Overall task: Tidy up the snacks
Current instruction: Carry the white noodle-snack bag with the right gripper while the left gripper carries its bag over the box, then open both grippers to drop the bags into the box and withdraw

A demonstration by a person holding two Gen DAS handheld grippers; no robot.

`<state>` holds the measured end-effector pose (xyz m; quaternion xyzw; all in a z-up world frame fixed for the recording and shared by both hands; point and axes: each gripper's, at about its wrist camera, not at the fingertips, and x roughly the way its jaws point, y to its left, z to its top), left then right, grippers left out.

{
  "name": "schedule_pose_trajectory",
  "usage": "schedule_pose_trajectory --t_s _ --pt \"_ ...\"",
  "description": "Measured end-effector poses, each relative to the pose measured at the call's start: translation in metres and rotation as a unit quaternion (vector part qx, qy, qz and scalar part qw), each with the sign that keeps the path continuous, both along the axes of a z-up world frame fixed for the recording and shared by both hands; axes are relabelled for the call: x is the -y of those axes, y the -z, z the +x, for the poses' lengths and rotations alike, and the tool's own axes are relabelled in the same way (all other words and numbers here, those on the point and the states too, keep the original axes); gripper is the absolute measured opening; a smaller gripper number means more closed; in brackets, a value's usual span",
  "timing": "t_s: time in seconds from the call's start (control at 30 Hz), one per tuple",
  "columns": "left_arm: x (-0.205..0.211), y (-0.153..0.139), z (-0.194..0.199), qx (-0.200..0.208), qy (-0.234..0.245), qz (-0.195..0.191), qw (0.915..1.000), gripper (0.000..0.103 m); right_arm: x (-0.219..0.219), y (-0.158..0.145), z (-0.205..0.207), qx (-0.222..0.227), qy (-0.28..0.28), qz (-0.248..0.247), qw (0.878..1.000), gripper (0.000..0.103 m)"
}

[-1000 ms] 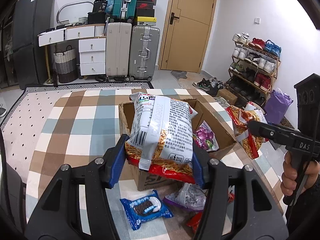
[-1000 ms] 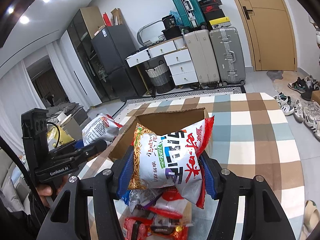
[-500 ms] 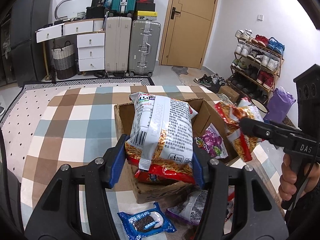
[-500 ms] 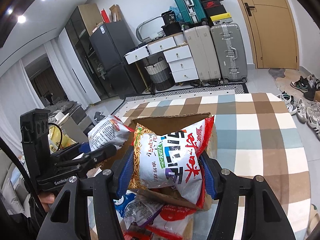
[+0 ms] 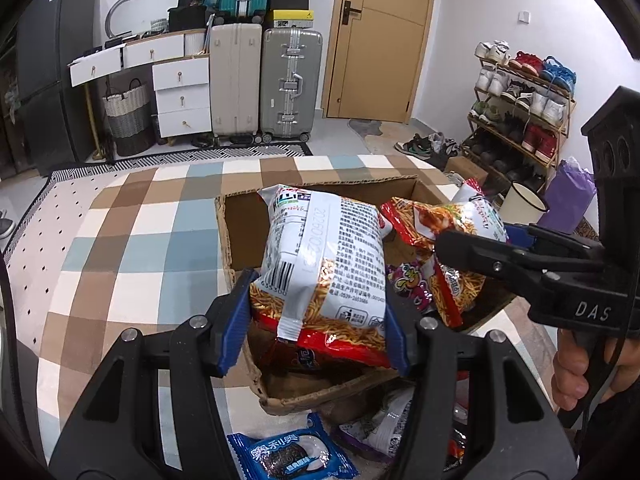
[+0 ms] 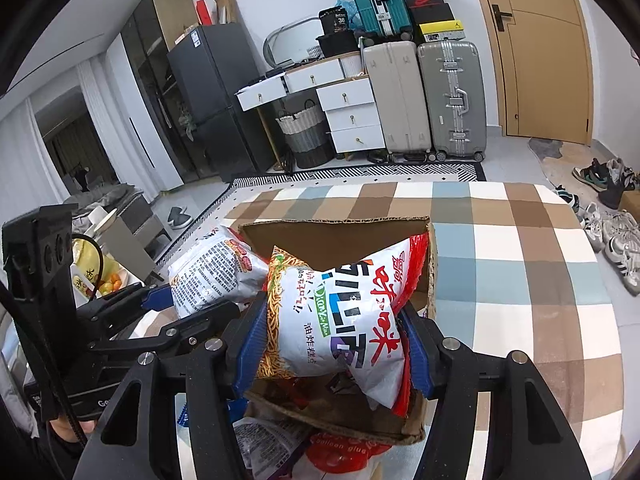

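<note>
An open cardboard box (image 5: 232, 240) (image 6: 340, 236) stands on the checked tablecloth. My left gripper (image 5: 318, 322) is shut on a noodle snack bag (image 5: 324, 268), held over the box's near-left part; the bag also shows in the right wrist view (image 6: 212, 272). My right gripper (image 6: 332, 344) is shut on a second noodle snack bag (image 6: 344, 312), held over the box's right side; it shows in the left wrist view (image 5: 444, 232). A purple packet (image 5: 408, 280) lies inside the box.
Loose snacks lie on the cloth in front of the box: a blue cookie pack (image 5: 288, 456), a silver-purple packet (image 5: 380, 428) and a red packet (image 6: 340, 452). Suitcases (image 5: 264, 80), drawers and a shoe rack (image 5: 520, 108) stand beyond the table.
Both grippers have moved forward and inward with their bags, which now hang over the box's opening. The right bag has come closer to the left one.
</note>
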<state>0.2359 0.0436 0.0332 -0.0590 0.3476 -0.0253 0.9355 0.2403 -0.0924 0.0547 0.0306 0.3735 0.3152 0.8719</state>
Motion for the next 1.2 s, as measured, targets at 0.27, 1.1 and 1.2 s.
schedule_pose_trajectory --t_s 0.27,1.1,1.2 --pt "0.002 0.009 0.006 -0.002 0.002 0.009 1.0000 0.055 -0.006 0.007 0.006 -0.001 0.006 -0.013 1.000 0.061" --pt "0.002 -0.019 -0.039 0.027 -0.014 0.005 0.9995 0.102 0.041 -0.011 -0.021 0.036 0.028 0.034 0.998 0.103" --pt "0.000 -0.023 -0.054 0.031 -0.020 0.010 0.9993 0.102 0.049 -0.010 -0.028 0.026 0.032 0.035 0.999 0.103"
